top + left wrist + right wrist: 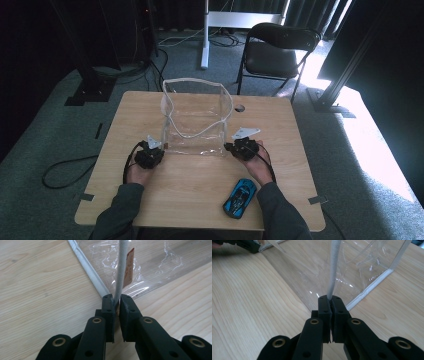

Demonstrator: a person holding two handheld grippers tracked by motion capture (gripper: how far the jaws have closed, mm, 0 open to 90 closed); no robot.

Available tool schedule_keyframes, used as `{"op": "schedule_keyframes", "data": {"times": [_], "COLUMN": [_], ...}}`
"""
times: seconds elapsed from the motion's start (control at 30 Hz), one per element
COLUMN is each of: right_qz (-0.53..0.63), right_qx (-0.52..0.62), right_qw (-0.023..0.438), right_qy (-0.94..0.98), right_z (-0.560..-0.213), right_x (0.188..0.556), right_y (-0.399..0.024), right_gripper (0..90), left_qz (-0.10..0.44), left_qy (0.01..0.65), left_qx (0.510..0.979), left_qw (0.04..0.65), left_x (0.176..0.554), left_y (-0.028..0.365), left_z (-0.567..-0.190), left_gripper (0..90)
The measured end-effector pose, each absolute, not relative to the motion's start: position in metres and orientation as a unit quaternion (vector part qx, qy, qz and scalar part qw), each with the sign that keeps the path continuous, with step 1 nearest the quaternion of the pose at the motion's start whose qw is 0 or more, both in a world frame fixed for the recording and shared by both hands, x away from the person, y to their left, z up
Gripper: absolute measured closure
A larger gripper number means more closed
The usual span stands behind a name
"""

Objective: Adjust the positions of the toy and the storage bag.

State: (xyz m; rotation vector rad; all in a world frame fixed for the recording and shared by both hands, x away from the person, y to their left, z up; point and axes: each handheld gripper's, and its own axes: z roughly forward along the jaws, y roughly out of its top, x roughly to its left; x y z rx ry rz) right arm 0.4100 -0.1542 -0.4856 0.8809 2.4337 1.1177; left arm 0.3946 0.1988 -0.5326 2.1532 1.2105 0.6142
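A clear plastic bag with white piped edges [196,120] stands open and upright on the light wooden table [150,205], toward the far middle of the top. The left gripper [156,148] sits at the bag's near left bottom corner, and in the left gripper view its black jaws are closed on the bag's white corner seam [120,277], which rises straight up from between the pads. A small brown label [129,267] hangs just beside that seam on the bag's wall. The right gripper [234,146] sits at the bag's near right bottom corner; in the right gripper view its jaws are pressed together on the other white corner seam [333,270], with the bag's clear wall spreading away behind. A blue toy car [240,197] lies on the table nearer the person than the bag, just beside the right forearm and well apart from the bag.
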Motion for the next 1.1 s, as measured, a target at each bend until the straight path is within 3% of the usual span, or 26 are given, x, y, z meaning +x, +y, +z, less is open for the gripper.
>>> {"op": "schedule_keyframes", "data": {"times": [0.57,1.1], "right_qz": [0.396,0.4], "right_qx": [0.326,0.313], "right_qw": [0.171,0.17], "right_qy": [0.841,0.844], "right_z": [-0.488,-0.489], "right_x": [0.386,0.375], "right_y": [-0.191,-0.189], "right_gripper": [87.8,87.7], "left_qz": [0.209,0.218], "left_qy": [0.424,0.418], "left_qx": [0.829,0.835], "left_qw": [0.298,0.282], "left_x": [0.385,0.376], "left_y": [0.169,0.169], "left_z": [-0.531,-0.529], "left_gripper": [83.7,85.4]}}
